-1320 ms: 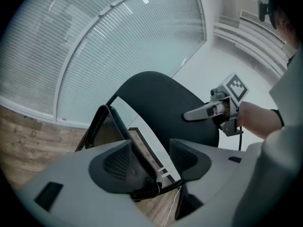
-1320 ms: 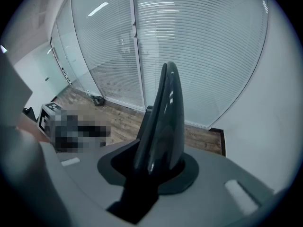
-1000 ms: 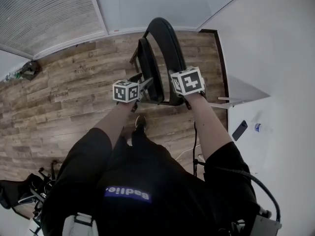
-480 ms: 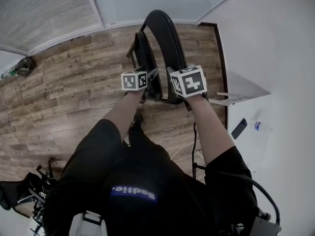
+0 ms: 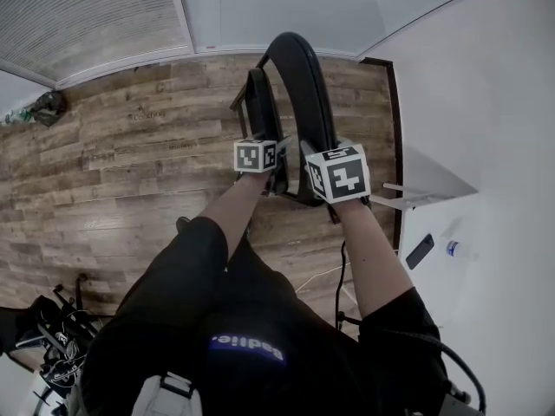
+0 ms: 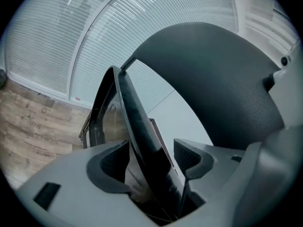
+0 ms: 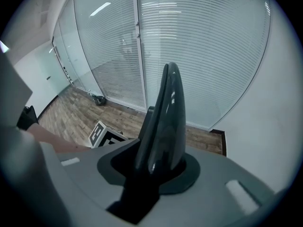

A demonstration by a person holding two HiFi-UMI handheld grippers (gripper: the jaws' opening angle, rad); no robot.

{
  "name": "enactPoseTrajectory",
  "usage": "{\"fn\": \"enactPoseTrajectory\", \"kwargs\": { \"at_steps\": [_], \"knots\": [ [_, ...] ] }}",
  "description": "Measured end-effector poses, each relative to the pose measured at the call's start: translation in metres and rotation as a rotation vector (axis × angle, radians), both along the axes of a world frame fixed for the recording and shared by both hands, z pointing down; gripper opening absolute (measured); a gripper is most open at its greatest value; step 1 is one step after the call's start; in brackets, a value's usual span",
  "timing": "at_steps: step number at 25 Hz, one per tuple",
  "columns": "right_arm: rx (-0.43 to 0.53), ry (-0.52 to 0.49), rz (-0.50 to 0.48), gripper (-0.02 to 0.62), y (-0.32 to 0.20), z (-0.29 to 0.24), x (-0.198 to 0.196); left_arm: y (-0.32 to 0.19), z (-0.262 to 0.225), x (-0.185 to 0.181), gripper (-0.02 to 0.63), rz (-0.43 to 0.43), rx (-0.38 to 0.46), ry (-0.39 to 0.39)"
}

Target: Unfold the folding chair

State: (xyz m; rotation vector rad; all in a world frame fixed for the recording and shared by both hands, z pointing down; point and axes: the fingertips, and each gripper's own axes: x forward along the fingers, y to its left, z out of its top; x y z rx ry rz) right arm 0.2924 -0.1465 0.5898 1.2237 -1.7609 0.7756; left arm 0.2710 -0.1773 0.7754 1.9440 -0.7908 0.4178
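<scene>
A black folding chair stands folded on the wood floor, its curved backrest [image 5: 308, 85] to the right of its thinner seat panel [image 5: 263, 102]. My right gripper [image 5: 317, 189] is shut on the backrest's [image 7: 168, 112] near edge, which fills the right gripper's [image 7: 156, 167] jaws. My left gripper [image 5: 275, 173] is at the seat panel [image 6: 137, 122]. Its jaws have just been opening and the left gripper [image 6: 150, 157] stands open. The panel's edge runs between the pads [image 6: 188, 156] with a gap on each side. The backrest [image 6: 213, 79] looms to the right.
A glass wall with blinds [image 5: 104, 16] runs behind the chair. At the right stands a white desk [image 5: 486, 258] with a dark phone [image 5: 421, 251] and a bottle [image 5: 453, 249]. A dark bag [image 5: 48, 107] lies far left, and other gear [image 5: 43, 336] sits at the lower left.
My left gripper has moved right and down to the seat panel, whose edge now lies between its jaws. The right gripper has kept its hold on the backrest.
</scene>
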Motion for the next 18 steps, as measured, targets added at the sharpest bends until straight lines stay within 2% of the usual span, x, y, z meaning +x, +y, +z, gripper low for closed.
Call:
{"fn": "enactPoseTrajectory", "kwargs": {
  "at_steps": [2, 6, 14, 18],
  "knots": [
    [0.0, -0.001, 0.0, 0.101, 0.001, -0.001, -0.001, 0.002, 0.003, 0.002, 0.291, 0.002, 0.002, 0.014],
    [0.002, -0.003, -0.007, 0.101, 0.002, -0.003, -0.007, 0.004, 0.0, 0.002, 0.218, 0.017, 0.02, 0.071],
    [-0.003, -0.021, -0.009, 0.101, 0.002, -0.002, -0.017, 0.005, -0.002, -0.026, 0.209, 0.034, 0.038, 0.079],
    [-0.007, -0.028, -0.025, 0.101, 0.002, -0.003, -0.035, 0.006, -0.004, -0.051, 0.192, 0.028, 0.039, 0.071]
  ]
}}
